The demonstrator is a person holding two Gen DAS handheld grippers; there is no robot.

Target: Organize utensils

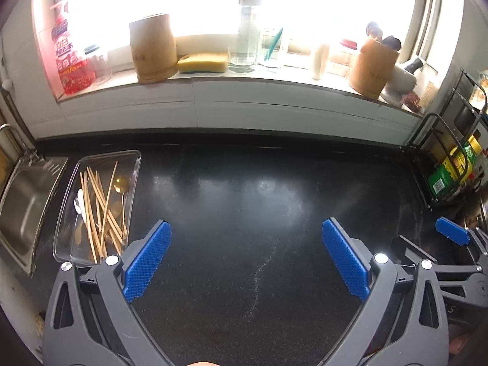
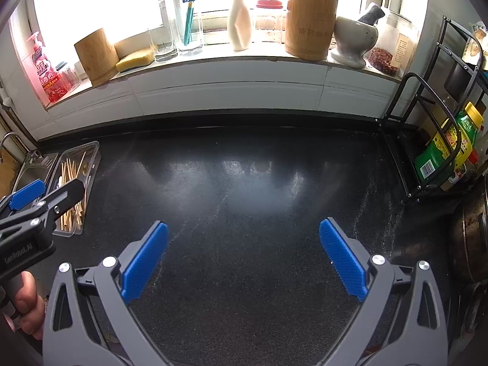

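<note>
A clear plastic tray (image 1: pixel 134 164) sits at the left of the black counter. It holds several wooden chopsticks (image 1: pixel 97 204), a gold spoon (image 1: pixel 121 184) and a white spoon (image 1: pixel 80 202). It also shows in the right wrist view (image 2: pixel 91 164). My left gripper (image 1: pixel 246 260) is open and empty above the counter, right of the tray. My right gripper (image 2: pixel 243 259) is open and empty over the counter's middle. An empty bamboo holder (image 1: pixel 152 48) and a bamboo holder with wooden spoons (image 2: pixel 309 24) stand on the windowsill.
A steel sink (image 1: pixel 24 207) lies left of the tray. The windowsill carries a pink soap bottle (image 1: pixel 68 55), yellow sponge (image 1: pixel 202 62), glasses (image 2: pixel 177 27), a white bottle (image 2: pixel 240 18) and a mortar (image 2: pixel 353 38). A black wire rack (image 2: pixel 439 140) with bottles stands at right.
</note>
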